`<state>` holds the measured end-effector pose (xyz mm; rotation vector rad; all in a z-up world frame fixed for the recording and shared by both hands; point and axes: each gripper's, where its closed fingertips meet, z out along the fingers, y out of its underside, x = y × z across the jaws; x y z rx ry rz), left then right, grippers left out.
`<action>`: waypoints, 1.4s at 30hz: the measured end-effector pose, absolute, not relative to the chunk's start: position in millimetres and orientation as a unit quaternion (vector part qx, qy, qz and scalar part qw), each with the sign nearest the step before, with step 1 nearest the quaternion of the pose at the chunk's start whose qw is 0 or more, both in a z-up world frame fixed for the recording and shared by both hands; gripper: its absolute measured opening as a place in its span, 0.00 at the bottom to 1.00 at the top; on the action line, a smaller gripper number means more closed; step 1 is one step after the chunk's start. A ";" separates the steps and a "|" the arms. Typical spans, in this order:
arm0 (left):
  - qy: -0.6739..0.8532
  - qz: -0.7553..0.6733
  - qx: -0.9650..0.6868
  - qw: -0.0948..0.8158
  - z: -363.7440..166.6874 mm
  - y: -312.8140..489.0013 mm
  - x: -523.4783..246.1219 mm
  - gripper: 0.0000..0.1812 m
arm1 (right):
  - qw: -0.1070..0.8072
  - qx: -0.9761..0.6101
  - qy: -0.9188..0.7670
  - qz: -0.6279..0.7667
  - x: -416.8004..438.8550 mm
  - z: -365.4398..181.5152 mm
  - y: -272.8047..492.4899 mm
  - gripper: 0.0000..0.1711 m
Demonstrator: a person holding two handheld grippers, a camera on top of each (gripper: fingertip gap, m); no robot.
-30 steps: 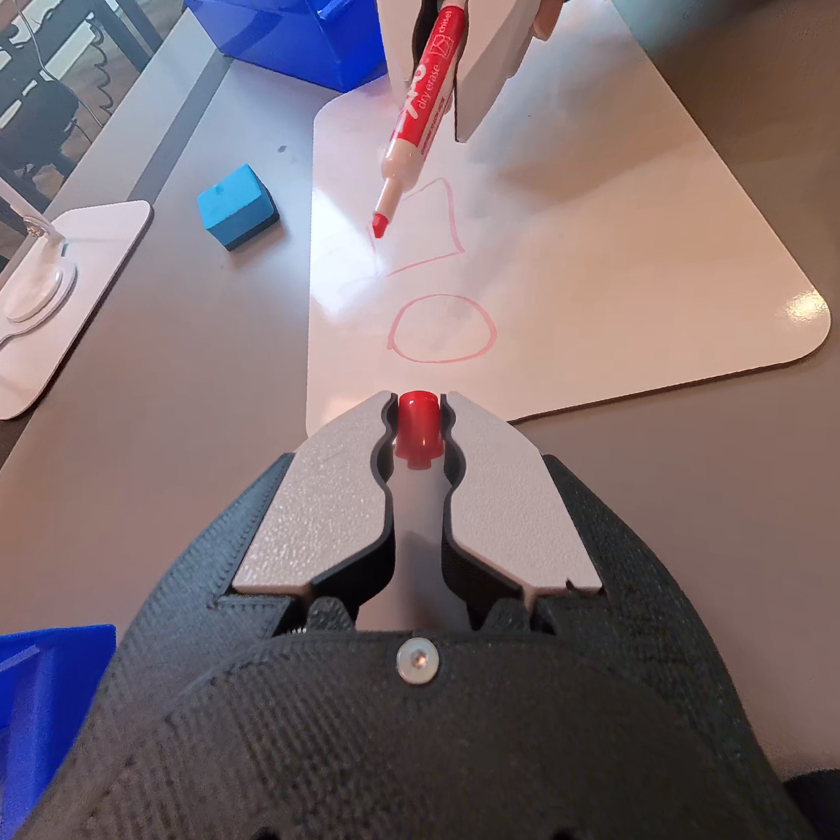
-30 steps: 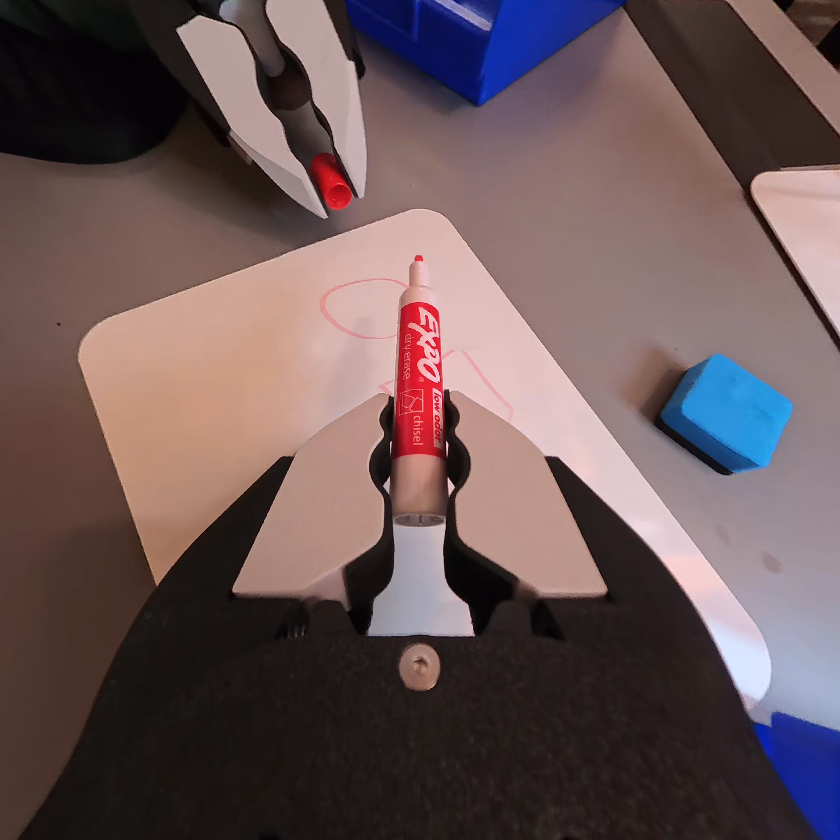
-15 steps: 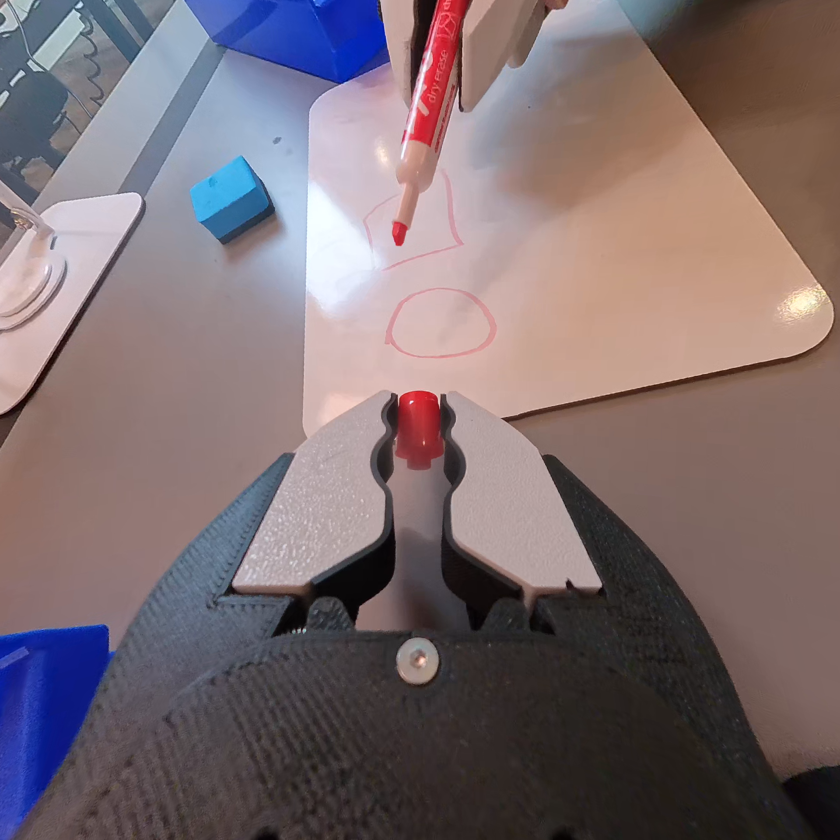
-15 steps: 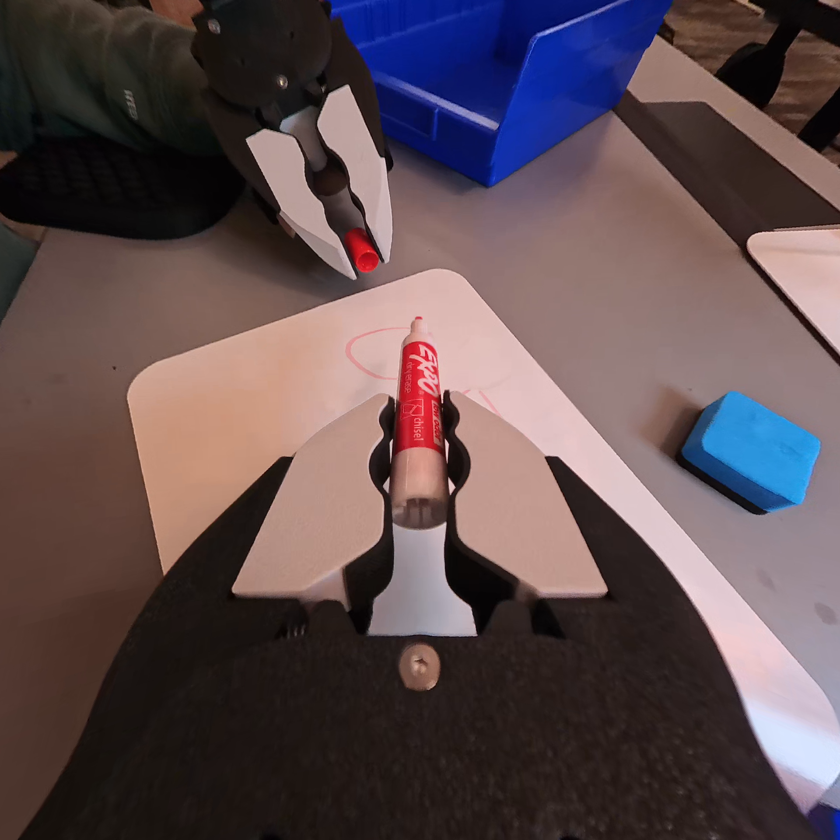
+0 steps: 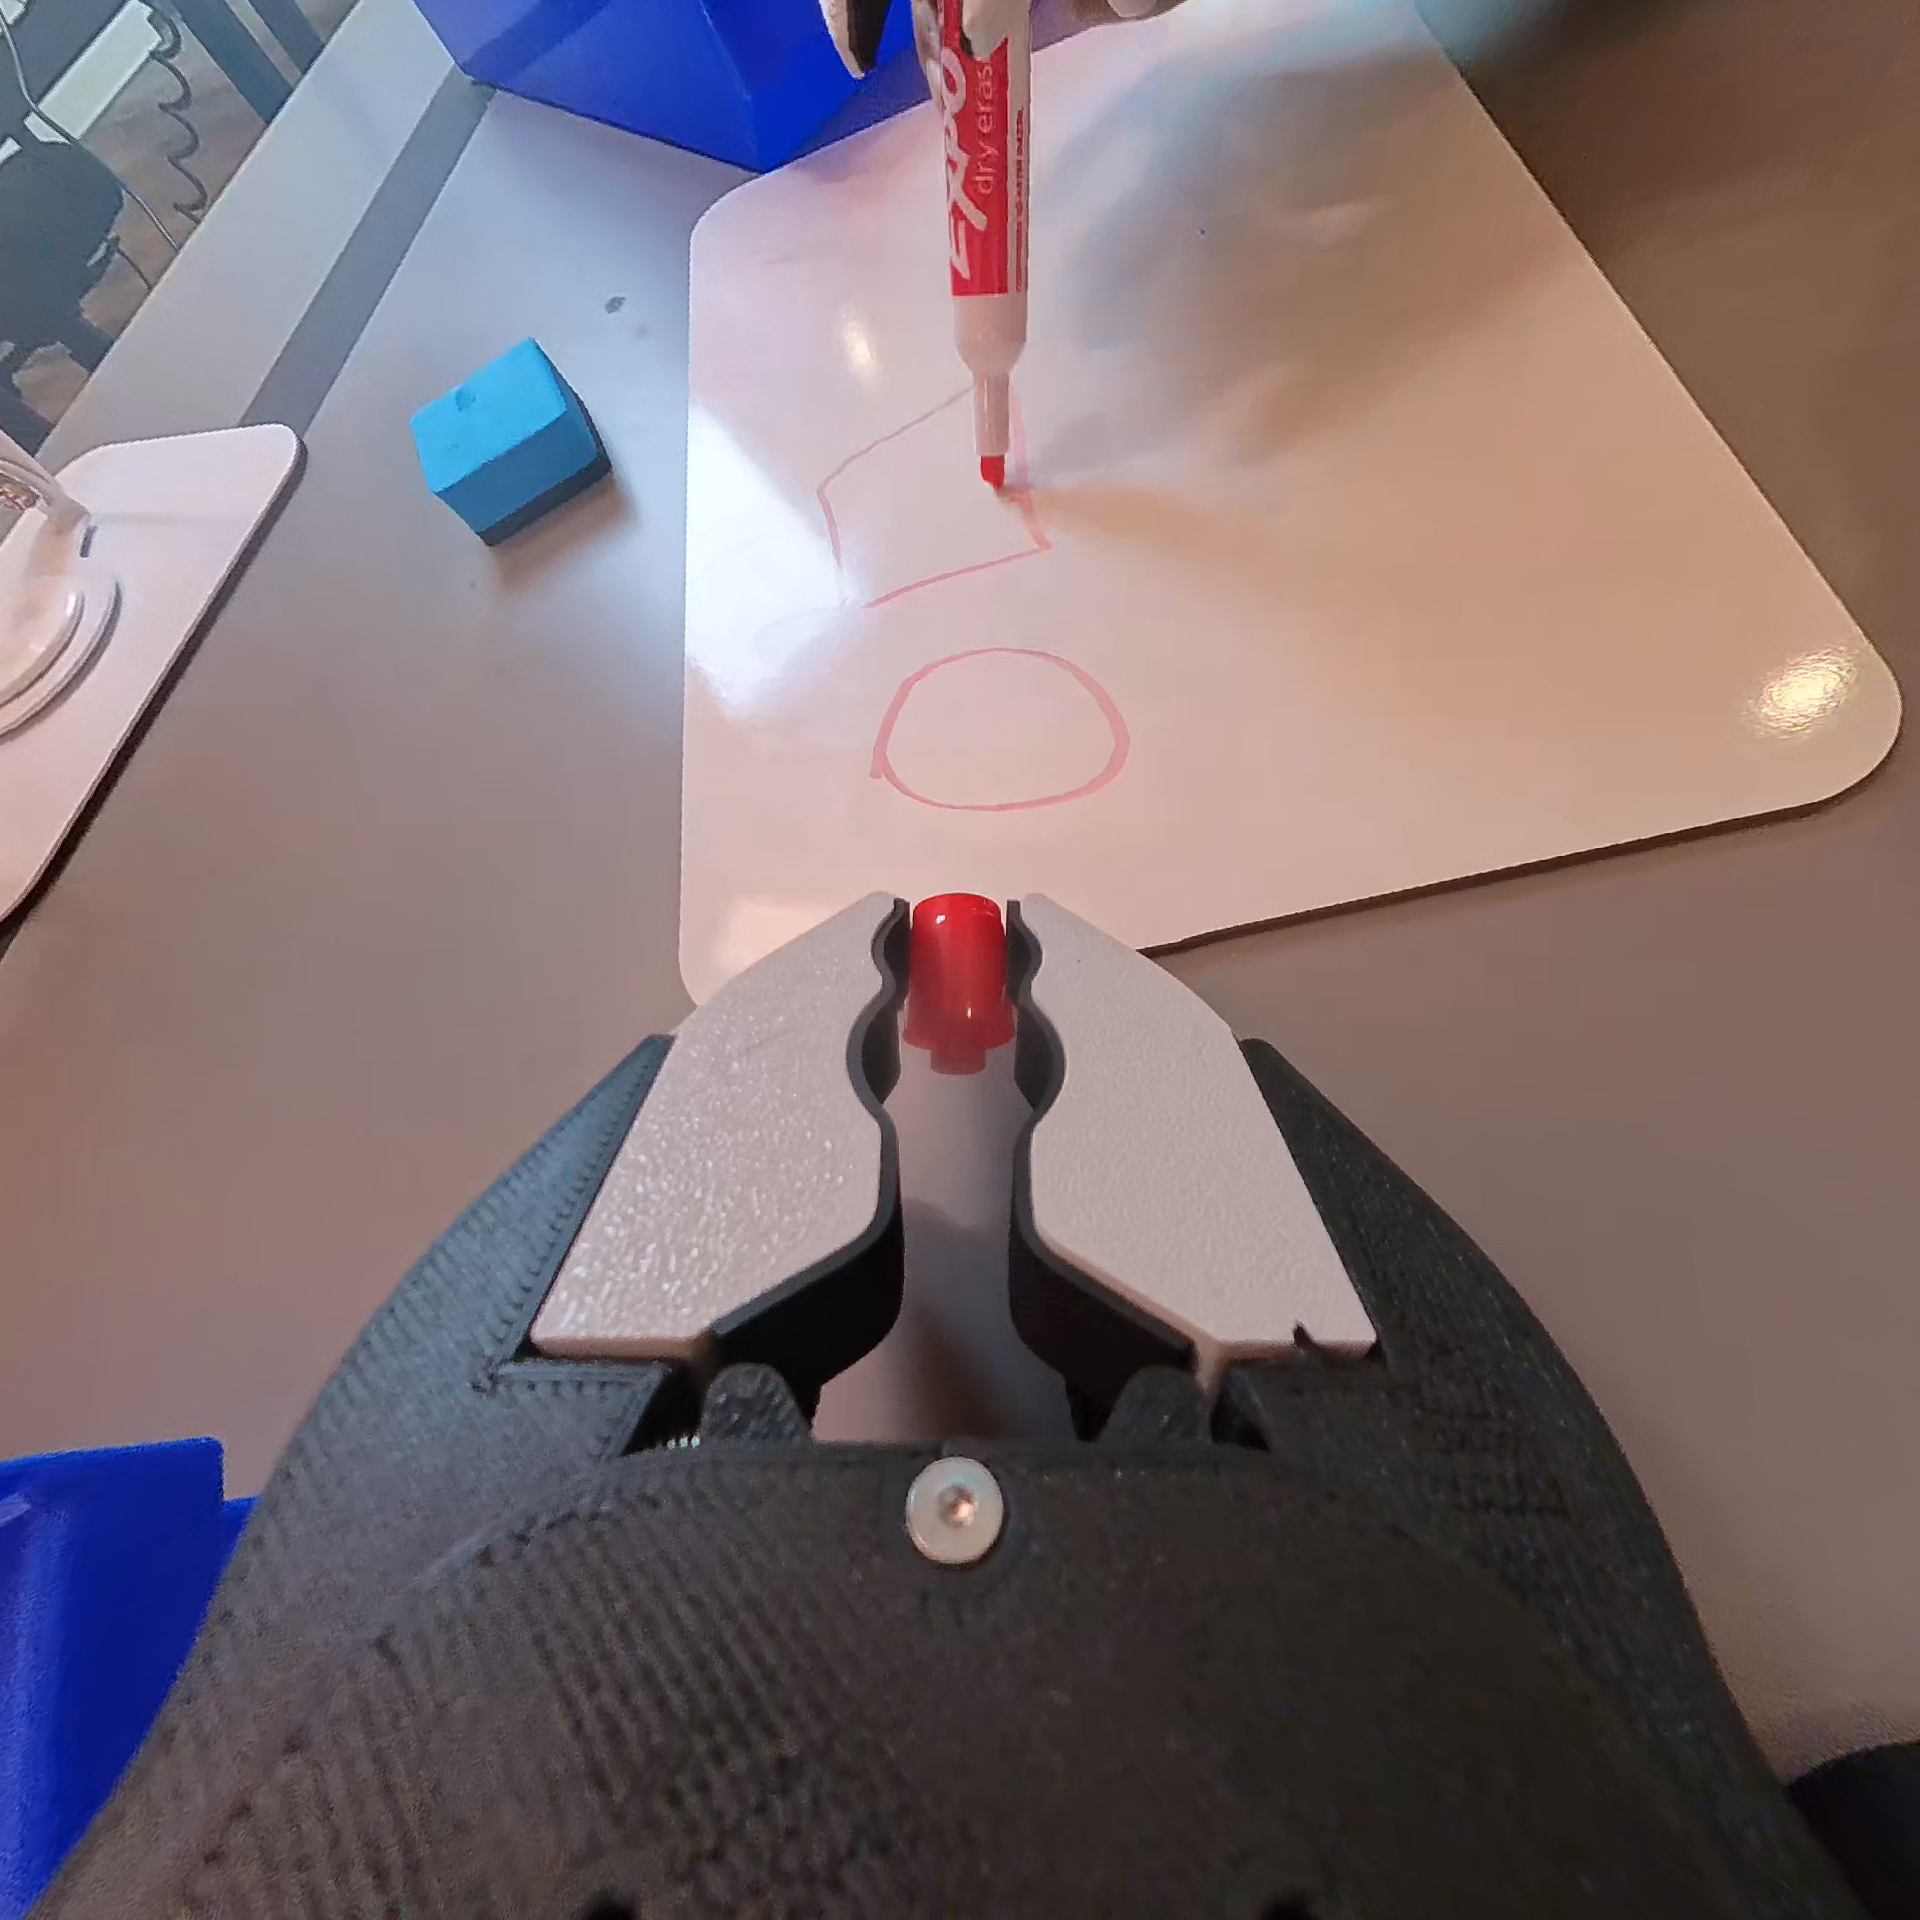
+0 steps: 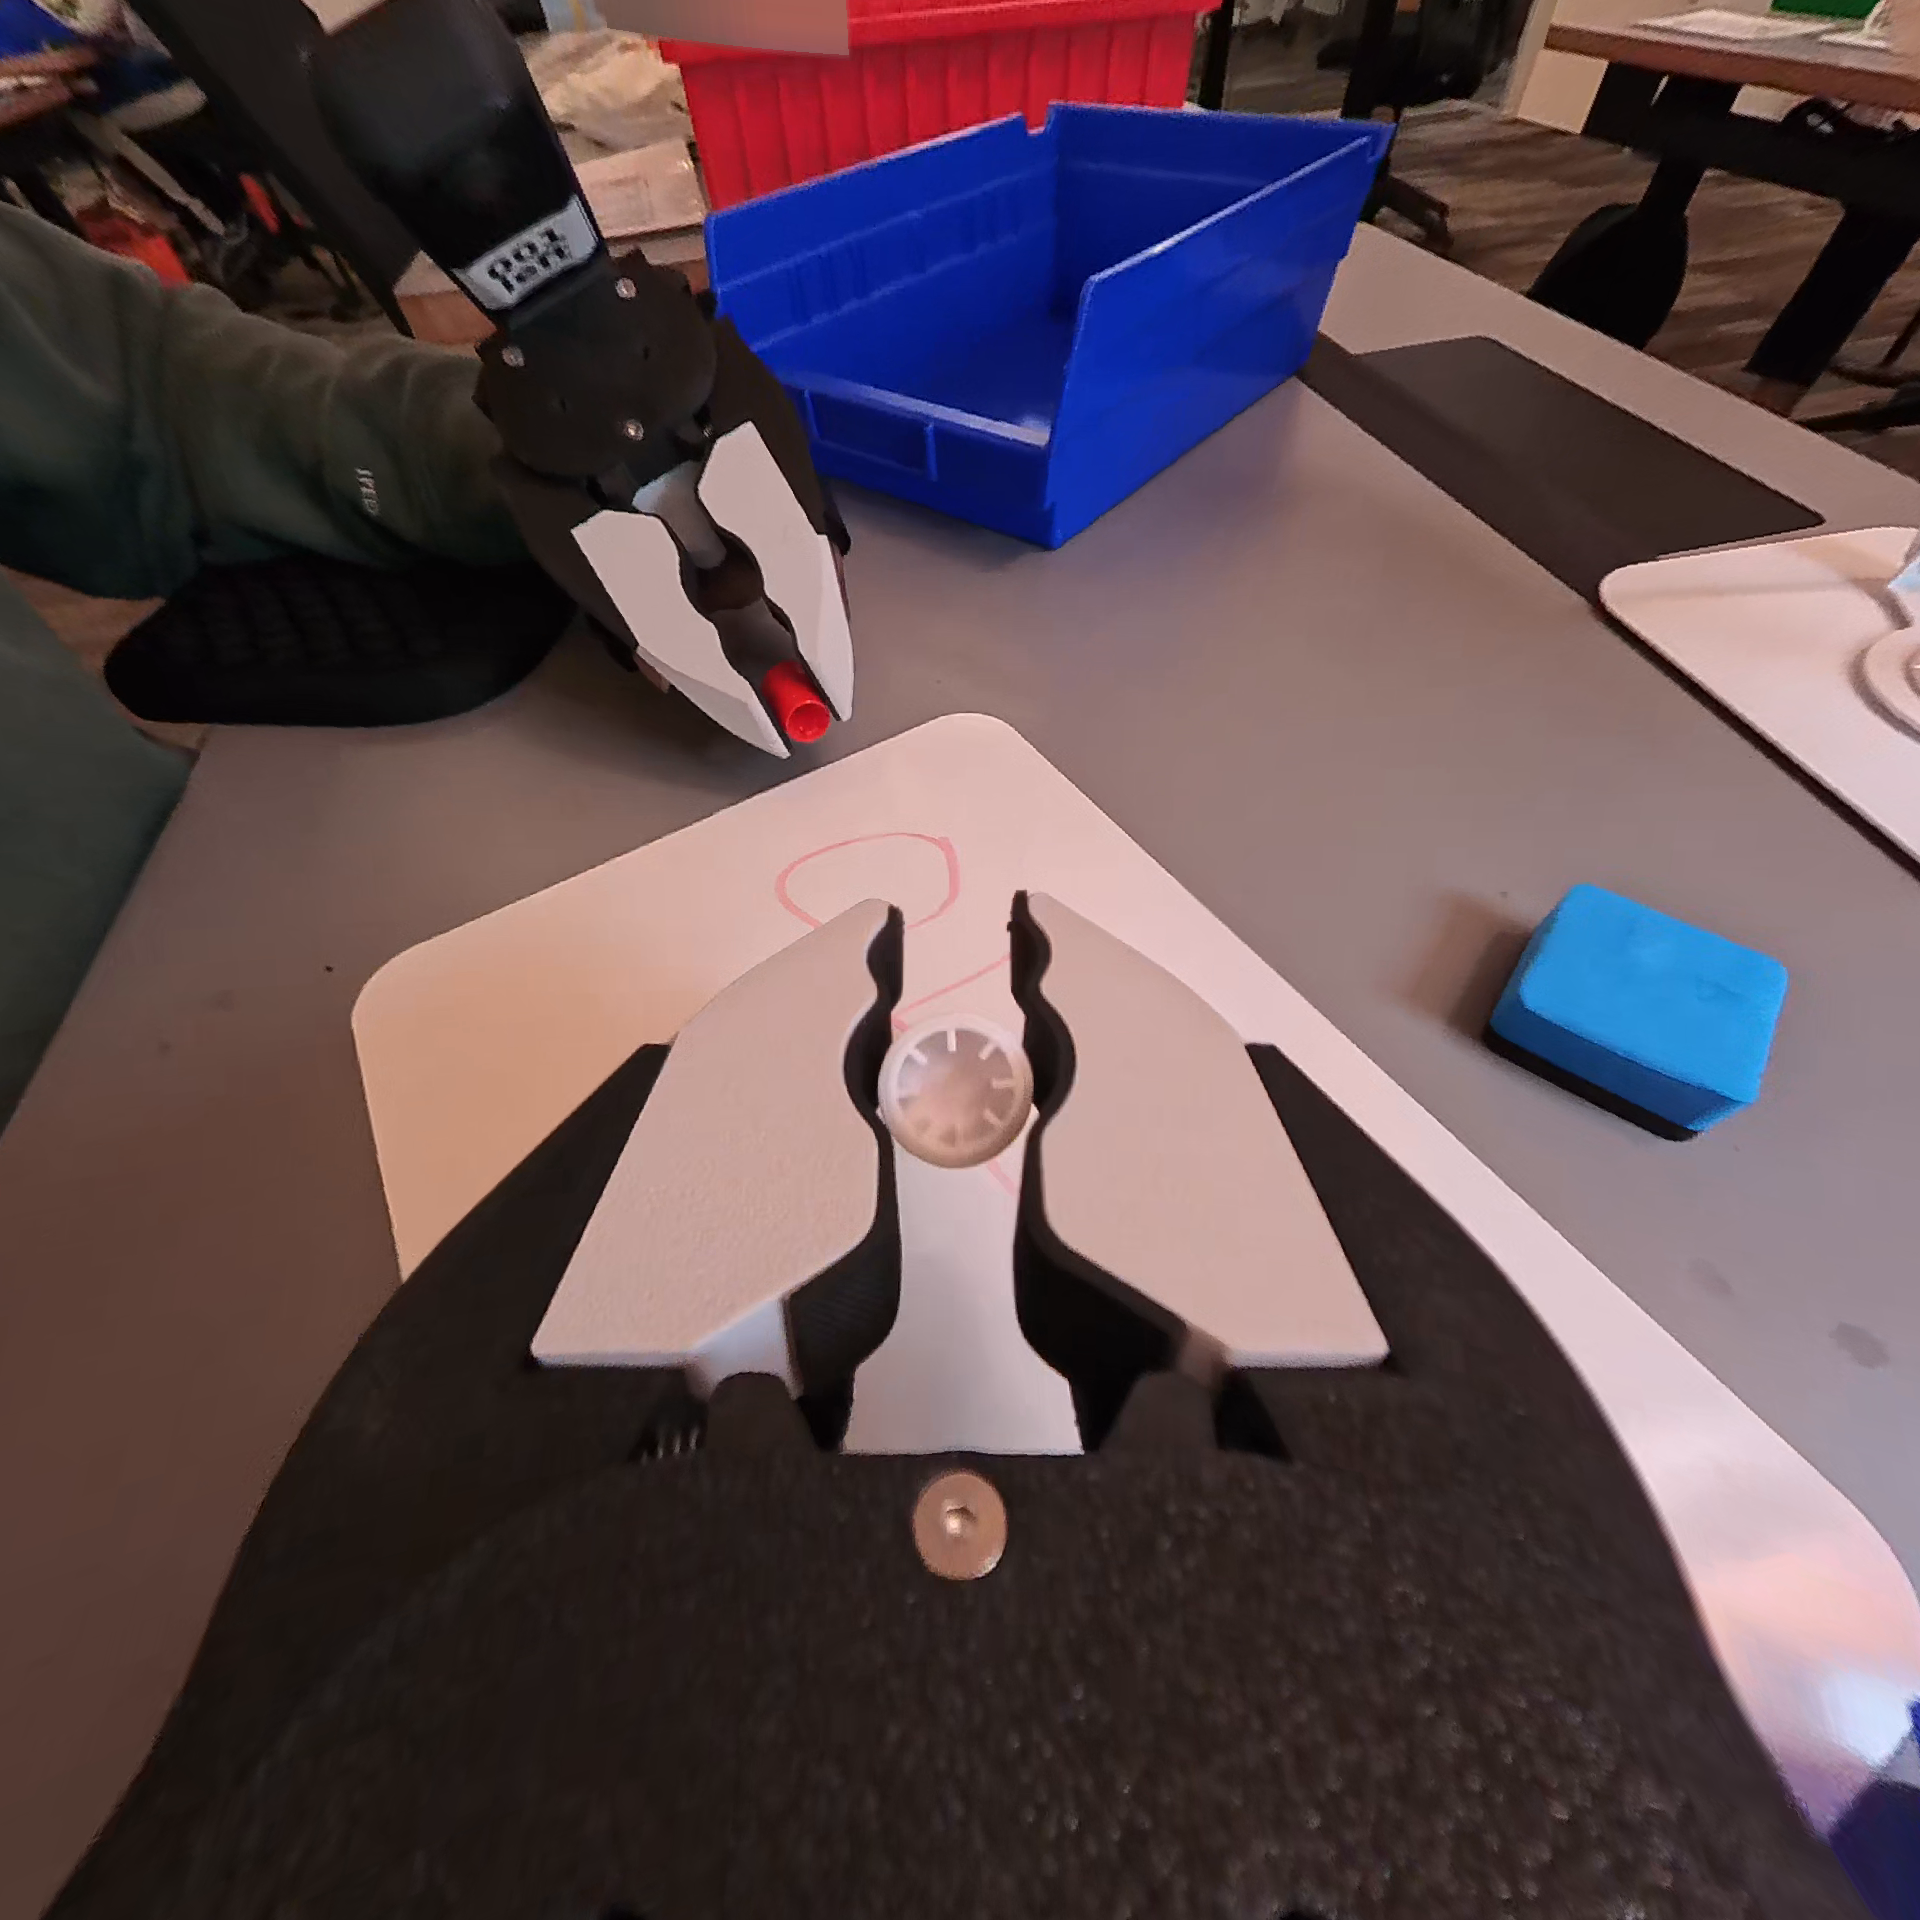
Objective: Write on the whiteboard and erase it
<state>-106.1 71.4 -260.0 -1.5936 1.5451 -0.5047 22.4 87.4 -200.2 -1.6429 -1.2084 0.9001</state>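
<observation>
The whiteboard (image 5: 1351,582) lies flat on the grey table (image 5: 364,831), between our two grippers, and it already carries a red circle (image 5: 1000,727) near the left gripper and an angular four-sided outline (image 5: 935,509) beyond it. Our right gripper (image 6: 956,925) is clamped on the red marker (image 5: 982,197), and the marker's long axis now stands nearly upright: in the right wrist view we look straight down onto its pale butt end (image 6: 956,1091), with the barrel hidden beneath. From the left wrist view the tip (image 5: 990,473) sits at the far right side of the angular outline, touching the board or just above it; the glare there keeps us from saying which. Our left gripper (image 5: 958,914) is closed on the red cap (image 5: 956,977), held low at the near corner of the board and pointing along it toward the marker.

What the coming move turns on, we judge, is where the blue eraser (image 6: 1636,1013) lies: off the board, on the table to the right of the right gripper as that view has it, and to the left of the board as seen from the left gripper. It seems nearer the right gripper, but that one is occupied with the marker, so we would expect capping or setting down first. The blue bin (image 6: 1039,312) stands beyond the board's far end, well apart from the eraser.
</observation>
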 end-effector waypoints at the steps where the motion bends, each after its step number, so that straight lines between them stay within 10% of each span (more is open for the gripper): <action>1: 0.616 -0.202 -0.636 0.419 -260.0 71.5 -106.2 0.10 | 0.438 -0.666 -0.490 0.353 24.1 -201.1 88.6 0.12; 42: 0.599 -0.258 -0.612 0.448 -238.2 60.4 -87.6 0.10 | 0.508 -0.567 -0.459 0.457 -10.2 -148.7 57.9 0.12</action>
